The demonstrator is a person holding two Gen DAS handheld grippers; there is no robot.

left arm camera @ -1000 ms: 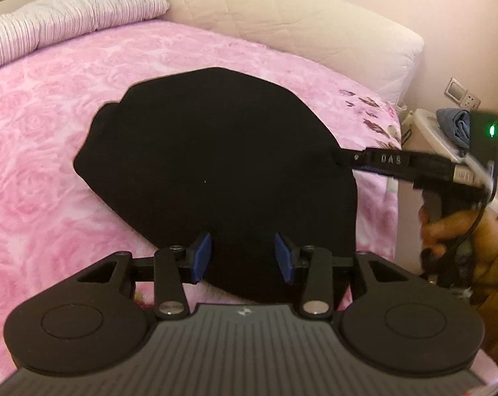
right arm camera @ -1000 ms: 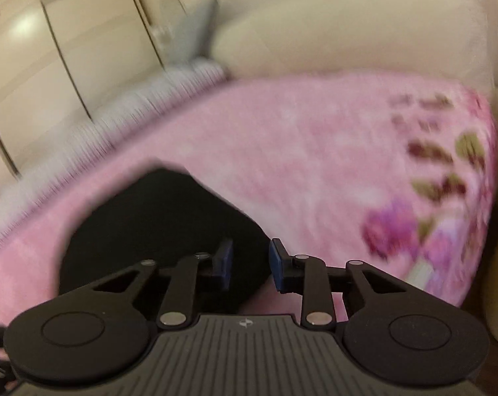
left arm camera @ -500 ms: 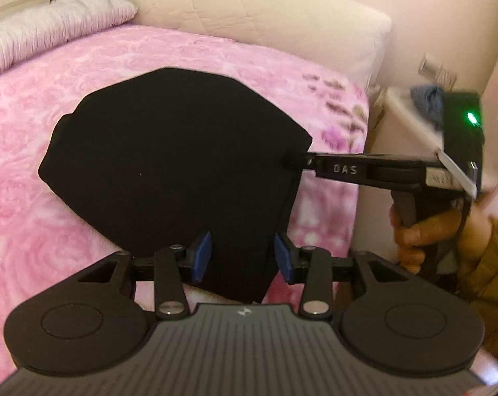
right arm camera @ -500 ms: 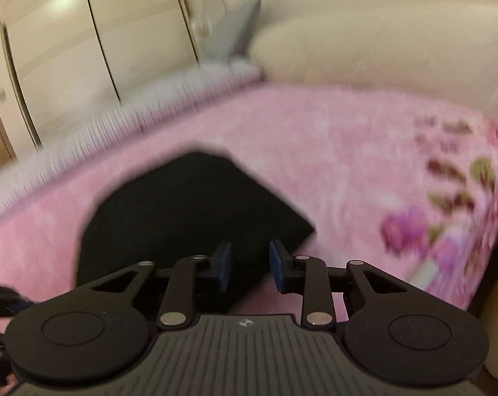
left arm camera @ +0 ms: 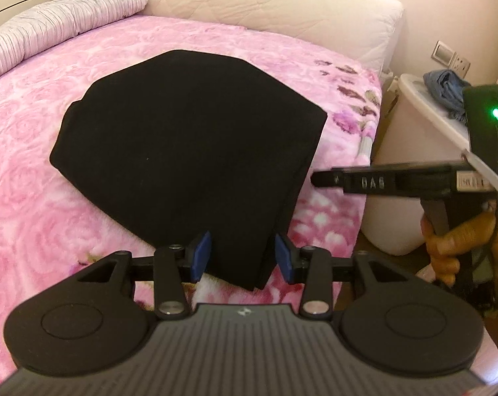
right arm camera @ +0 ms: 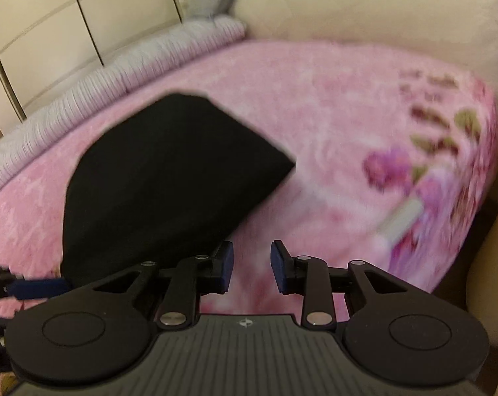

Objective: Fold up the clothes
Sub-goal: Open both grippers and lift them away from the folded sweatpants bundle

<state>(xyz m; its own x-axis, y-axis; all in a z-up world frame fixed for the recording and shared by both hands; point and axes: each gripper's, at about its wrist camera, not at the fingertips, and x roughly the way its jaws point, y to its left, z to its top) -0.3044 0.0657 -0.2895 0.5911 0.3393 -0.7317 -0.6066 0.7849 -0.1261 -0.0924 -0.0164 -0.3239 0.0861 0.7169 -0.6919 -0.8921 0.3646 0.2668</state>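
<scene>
Wide bed under a fluffy pink rose-patterned blanket [left arm camera: 34,171], filling most of both views. Behind it, a padded cream headboard [left arm camera: 282,6], with a long lilac-and-white striped bolster pillow [left arm camera: 51,23] along the far edge. In the right wrist view, cream panelled wardrobe doors [right arm camera: 67,23] beyond the bolster. Spread flat on the blanket near the bed's right corner, a folded black fabric garment [left arm camera: 189,151], layered edges visible at its near corner. Off the bed's right side, a white plastic bin [left arm camera: 410,151] with a crumpled blue cloth [left arm camera: 447,89] on its lid, and a white wall socket plate [left arm camera: 450,59] above. Left gripper [left arm camera: 241,257] with blue pads spread apart, straddling the garment's near corner, nothing pinched. Right gripper [left arm camera: 318,178] seen from the side in the left wrist view, held by a hand [left arm camera: 447,244], tip just beside the garment's right edge and apart from it; in its own view, right gripper pads [right arm camera: 283,267] parted over bare blanket, gripping nothing, the garment lying just to their left. Small green light [left arm camera: 496,112] glowing on the right tool's black housing.
</scene>
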